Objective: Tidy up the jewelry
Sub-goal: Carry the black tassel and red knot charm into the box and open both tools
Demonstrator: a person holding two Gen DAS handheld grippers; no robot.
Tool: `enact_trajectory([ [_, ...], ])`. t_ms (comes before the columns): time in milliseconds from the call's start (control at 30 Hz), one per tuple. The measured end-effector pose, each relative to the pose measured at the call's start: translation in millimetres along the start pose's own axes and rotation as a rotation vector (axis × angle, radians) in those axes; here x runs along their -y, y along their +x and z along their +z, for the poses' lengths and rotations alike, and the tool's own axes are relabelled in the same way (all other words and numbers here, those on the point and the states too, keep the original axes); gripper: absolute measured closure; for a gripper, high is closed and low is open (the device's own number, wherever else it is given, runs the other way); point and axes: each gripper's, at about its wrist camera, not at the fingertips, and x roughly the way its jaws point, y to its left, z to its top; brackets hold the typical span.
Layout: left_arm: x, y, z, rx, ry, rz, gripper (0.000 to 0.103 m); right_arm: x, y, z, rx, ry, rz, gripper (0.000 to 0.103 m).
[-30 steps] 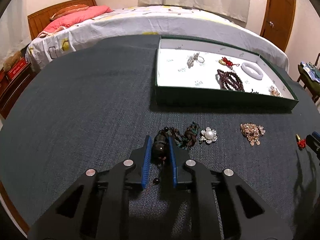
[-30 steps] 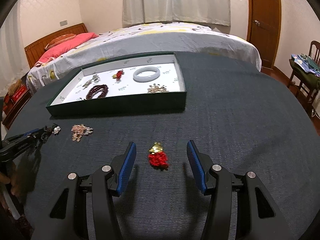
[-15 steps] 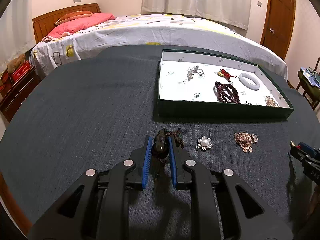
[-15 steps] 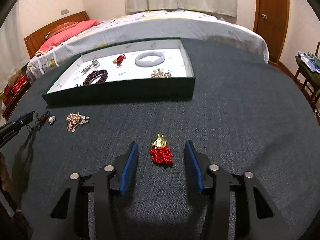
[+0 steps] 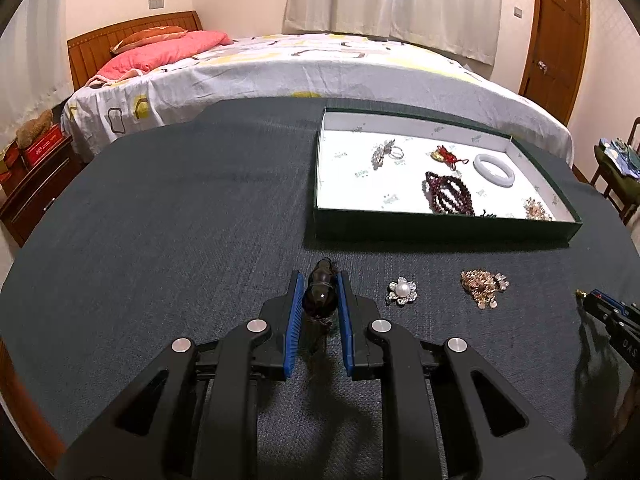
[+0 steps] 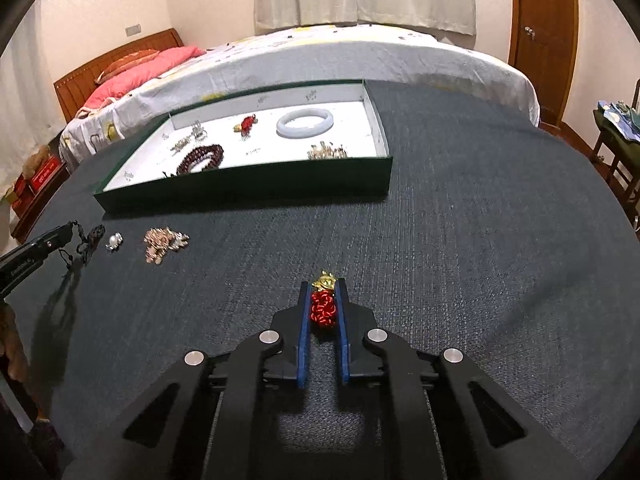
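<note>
Blue pads of the left tool (image 5: 319,286) clench a dark bead bracelet (image 5: 320,296), lifted just above the table (image 5: 160,220). To its right on the cloth lie a pearl flower brooch (image 5: 401,290) and a gold cluster brooch (image 5: 483,283). The right tool (image 6: 322,294) grips a red knotted charm (image 6: 322,309) with a gold top. Beyond both, the green tray (image 6: 256,184) holds a white bangle (image 6: 305,122) and dark red beads (image 6: 202,158).

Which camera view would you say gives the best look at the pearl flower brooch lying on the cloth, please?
The left wrist view: the pearl flower brooch lies near, face-up, with its petals and centre pearl distinct, right of the left gripper. The right wrist view shows it only small, edge-on and pale at far left.
</note>
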Motion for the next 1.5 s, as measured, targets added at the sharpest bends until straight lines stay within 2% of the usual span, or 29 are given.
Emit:
enact_trajectory([
  [533,17,-39,34,0.113,0.006,-0.055,0.086,-13,-43,37,0.158,-0.019,0.037,0.091],
  [833,35,-44,69,0.184,0.019,-0.093,0.086,-25,-52,76,0.255,-0.044,0.054,0.091],
  [1267,60,-21,129,0.276,0.049,-0.104,0.086,-38,-29,139,0.348,-0.062,0.074,0.091],
  [1400,64,9,131,0.233,0.052,-0.099,0.086,-42,-6,143,0.325,-0.067,0.08,0.091],
  [1500,64,35,124,0.181,0.061,-0.09,0.086,-43,25,139,0.261,-0.071,0.087,0.091],
])
